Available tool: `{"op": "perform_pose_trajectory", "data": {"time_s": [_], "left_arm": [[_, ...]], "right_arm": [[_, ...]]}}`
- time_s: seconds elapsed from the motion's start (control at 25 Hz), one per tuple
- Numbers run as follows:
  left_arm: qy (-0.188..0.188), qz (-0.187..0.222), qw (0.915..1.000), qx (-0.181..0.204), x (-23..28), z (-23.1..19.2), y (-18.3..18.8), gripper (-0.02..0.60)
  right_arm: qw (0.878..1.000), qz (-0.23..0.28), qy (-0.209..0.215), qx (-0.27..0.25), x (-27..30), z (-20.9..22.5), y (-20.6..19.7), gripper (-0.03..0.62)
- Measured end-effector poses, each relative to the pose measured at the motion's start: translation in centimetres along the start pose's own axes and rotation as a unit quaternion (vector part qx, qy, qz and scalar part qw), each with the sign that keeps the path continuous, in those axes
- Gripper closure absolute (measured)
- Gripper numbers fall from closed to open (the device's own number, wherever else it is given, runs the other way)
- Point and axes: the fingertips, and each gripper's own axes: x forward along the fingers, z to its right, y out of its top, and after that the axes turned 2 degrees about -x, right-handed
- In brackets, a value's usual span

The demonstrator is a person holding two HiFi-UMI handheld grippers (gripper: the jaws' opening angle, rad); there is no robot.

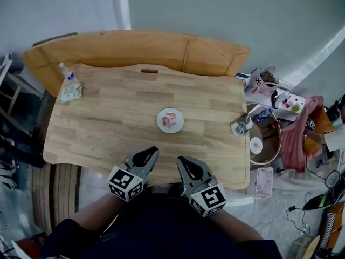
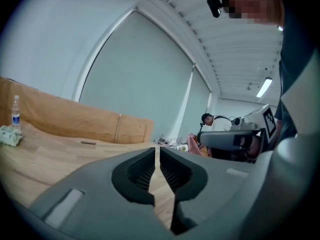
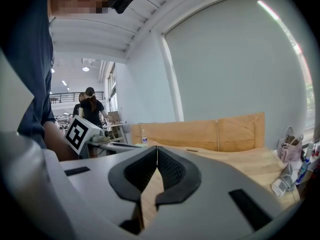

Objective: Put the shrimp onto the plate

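Observation:
A small white plate (image 1: 177,126) sits near the middle of the wooden table (image 1: 108,123), with pink shrimp (image 1: 170,118) lying on it. Both grippers hover over the table's front edge, close to my body and short of the plate. My left gripper (image 1: 153,151) (image 2: 157,151) has its jaws almost together, a thin slit between the tips and nothing in it. My right gripper (image 1: 181,159) (image 3: 157,149) is shut, its tips touching and empty. Neither gripper view shows the plate.
A water bottle (image 1: 67,72) and a crumpled pale packet (image 1: 71,92) lie at the table's far left corner. A grey device (image 1: 241,125) rests at the right edge. A wooden board (image 1: 135,47) stands behind the table. Cluttered floor items (image 1: 269,139) lie to the right.

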Motion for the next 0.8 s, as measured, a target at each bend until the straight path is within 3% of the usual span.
{"op": "perform_pose_trajectory", "data": {"time_s": [0.24,0.36,0.8], "left_arm": [[-0.033,0.03,0.9989,0.012,-2.4,2.7,3.4,0.575],[-0.049,0.048,0.9967,0.043,-3.0,4.4,4.8,0.575],[-0.072,0.039,0.9949,0.058,-3.1,6.7,4.7,0.575]], "right_arm": [[1.0,0.004,0.007,-0.001,0.6,-1.4,0.3,0.583],[1.0,0.007,0.003,0.002,0.6,-1.5,0.4,0.583],[1.0,0.008,0.006,0.006,0.7,-1.8,0.6,0.585]]}}
